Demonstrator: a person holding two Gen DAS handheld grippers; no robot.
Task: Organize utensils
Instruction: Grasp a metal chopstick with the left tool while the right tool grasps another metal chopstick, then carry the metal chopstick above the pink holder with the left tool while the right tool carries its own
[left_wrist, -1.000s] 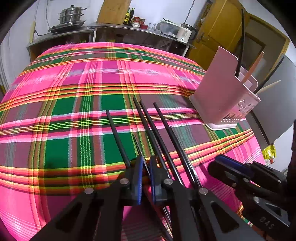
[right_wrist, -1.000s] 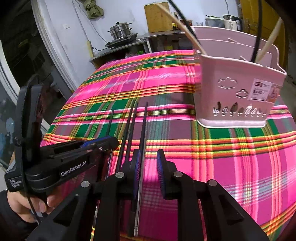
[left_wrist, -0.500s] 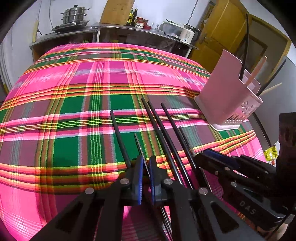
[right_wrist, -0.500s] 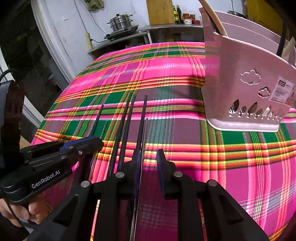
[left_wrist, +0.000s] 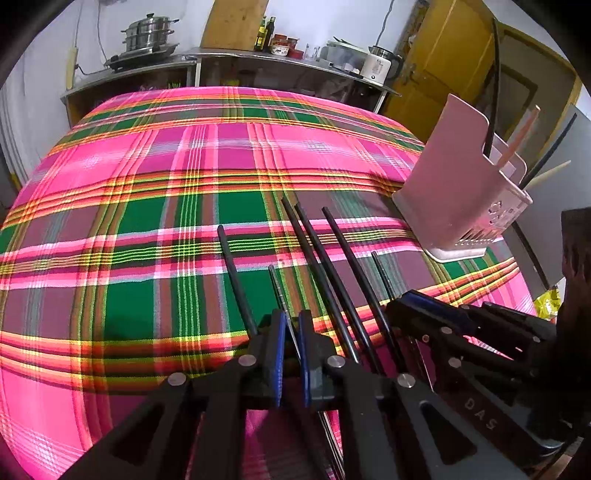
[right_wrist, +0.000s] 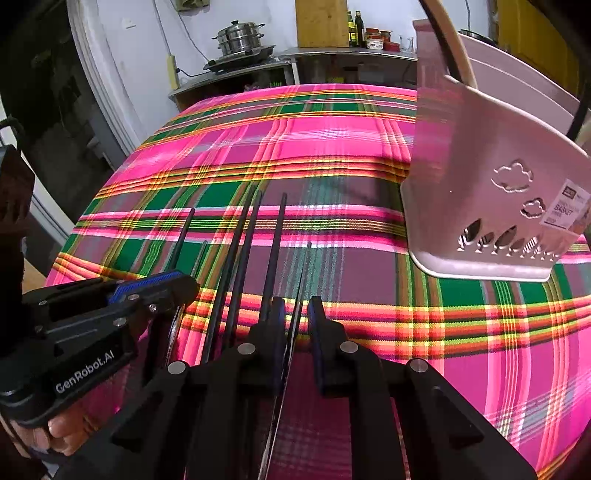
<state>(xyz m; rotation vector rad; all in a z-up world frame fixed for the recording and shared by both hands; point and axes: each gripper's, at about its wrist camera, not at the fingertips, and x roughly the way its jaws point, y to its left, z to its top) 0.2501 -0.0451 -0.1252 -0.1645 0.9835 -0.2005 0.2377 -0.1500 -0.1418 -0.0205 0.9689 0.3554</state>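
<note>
Several black chopsticks (left_wrist: 325, 266) lie side by side on the plaid tablecloth, also shown in the right wrist view (right_wrist: 240, 254). A thin metal chopstick (left_wrist: 280, 291) runs between the fingers of my left gripper (left_wrist: 291, 332), which are nearly closed around it. My right gripper (right_wrist: 297, 317) is slightly open, straddling another thin chopstick (right_wrist: 303, 280) that lies on the cloth. The pink utensil basket (left_wrist: 461, 199) stands at the right with chopsticks upright in it; it is also in the right wrist view (right_wrist: 491, 199).
The plaid tablecloth (left_wrist: 147, 206) covers the whole table. A counter with a steel pot (left_wrist: 147, 35), bottles and a kettle (left_wrist: 378, 66) stands behind the table. A yellow door (left_wrist: 443, 66) is at the back right.
Both grippers have moved forward along the chopsticks. The right gripper has shifted right, from beside a black chopstick to over the thin one, closer to the basket.
</note>
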